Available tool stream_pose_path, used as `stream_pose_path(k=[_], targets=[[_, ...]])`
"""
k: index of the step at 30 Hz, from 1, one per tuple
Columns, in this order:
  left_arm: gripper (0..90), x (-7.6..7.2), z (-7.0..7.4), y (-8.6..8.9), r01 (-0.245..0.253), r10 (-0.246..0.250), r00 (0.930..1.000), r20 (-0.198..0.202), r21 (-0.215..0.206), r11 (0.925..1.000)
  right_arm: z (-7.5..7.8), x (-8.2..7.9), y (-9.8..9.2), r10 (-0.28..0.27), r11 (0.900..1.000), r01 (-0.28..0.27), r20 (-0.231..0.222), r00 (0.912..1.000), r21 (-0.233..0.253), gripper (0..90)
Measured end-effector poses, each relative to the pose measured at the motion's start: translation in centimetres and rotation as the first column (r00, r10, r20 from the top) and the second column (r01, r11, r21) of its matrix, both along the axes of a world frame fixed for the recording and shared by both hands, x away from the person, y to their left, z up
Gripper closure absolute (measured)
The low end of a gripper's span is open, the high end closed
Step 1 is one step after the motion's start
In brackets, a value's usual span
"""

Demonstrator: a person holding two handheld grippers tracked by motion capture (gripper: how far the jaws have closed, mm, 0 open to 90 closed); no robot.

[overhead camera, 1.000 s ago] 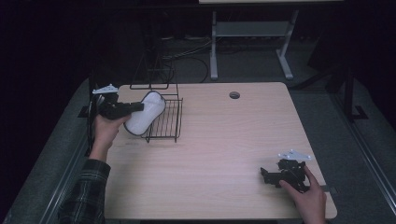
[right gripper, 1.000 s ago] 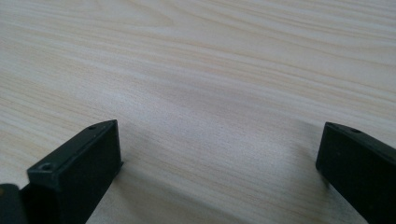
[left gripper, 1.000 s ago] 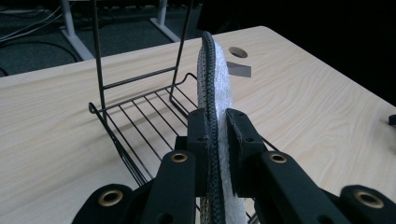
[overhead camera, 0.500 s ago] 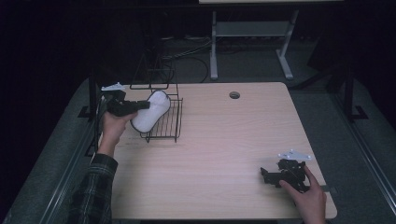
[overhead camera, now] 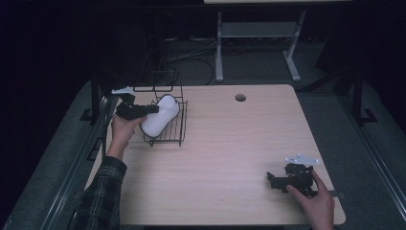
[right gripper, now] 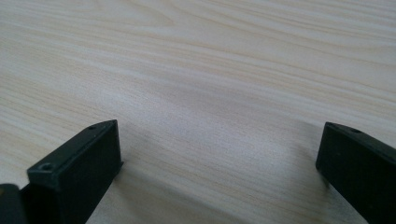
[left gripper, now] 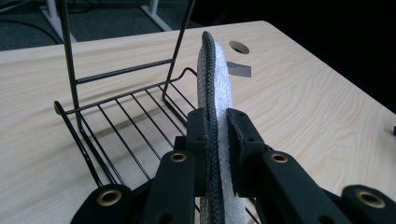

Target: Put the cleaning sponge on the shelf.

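A dark room surrounds a pale wooden bench (overhead camera: pixel 225 143) with a round cable hole near its far edge.

At the bench's far left corner I see a flat white pad with a dark stitched rim (overhead camera: pixel 160 115), perhaps an insole or a scrubbing pad; I cannot tell which. It stands on edge over a black wire rack (overhead camera: pixel 173 128), one end reaching across the rack's side rail. In the left gripper view the pad (left gripper: pixel 214 84) runs straight away from the camera, its dark rim uppermost.

My left hand-held gripper (overhead camera: pixel 143 109) is clamped on the pad's near end, jaws pressed against both flat faces.

My right hand-held gripper (overhead camera: pixel 276 179) rests near the bench's front right corner, well apart from the rack, its jaws spread wide over bare wood with nothing between them.

The risks, as I judge them:
- The pad looks soft and is pinched at one end, so its free end may droop and catch on a rack wire.
- The rack looks light and nothing steadies it, so a snag or push could slide or tip it.
- Letting go with the pad half over the rail could let it topple onto the bench.
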State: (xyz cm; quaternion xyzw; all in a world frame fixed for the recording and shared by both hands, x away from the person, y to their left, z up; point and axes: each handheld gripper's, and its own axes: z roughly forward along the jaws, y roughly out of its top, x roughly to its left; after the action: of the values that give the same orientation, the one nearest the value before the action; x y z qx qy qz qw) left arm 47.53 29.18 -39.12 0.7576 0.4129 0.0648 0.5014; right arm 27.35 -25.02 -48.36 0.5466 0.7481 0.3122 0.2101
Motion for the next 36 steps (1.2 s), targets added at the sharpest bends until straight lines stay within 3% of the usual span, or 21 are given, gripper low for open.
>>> stream_pose_path(k=[9, 20, 31, 36], targets=[[77.7, 0.4, -0.7, -0.3, -0.017, 0.017, 0.9998, -0.002, 0.004, 0.9998, 0.0, 0.0, 0.0, 0.000, 1.000, 0.000, 0.000, 1.0000, 0.000, 0.0], [73.4, 0.8, -1.1, -0.3, -0.038, 0.039, 0.9992, -0.009, 0.059, 0.9975, 0.0, 0.0, 0.0, 0.000, 1.000, 0.000, 0.000, 1.0000, 0.000, 0.0], [52.4, 0.7, -1.1, 0.3, -0.083, 0.083, 0.9965, 0.012, 0.118, 0.9895, 0.0, 0.0, 0.0, 0.000, 1.000, 0.000, 0.000, 1.0000, 0.000, 0.0], [51.0, 0.4, -1.1, 0.8, -0.092, 0.091, 0.9958, 0.014, 0.114, 0.9893, 0.0, 0.0, 0.0, 0.000, 1.000, 0.000, 0.000, 1.0000, 0.000, 0.0]])
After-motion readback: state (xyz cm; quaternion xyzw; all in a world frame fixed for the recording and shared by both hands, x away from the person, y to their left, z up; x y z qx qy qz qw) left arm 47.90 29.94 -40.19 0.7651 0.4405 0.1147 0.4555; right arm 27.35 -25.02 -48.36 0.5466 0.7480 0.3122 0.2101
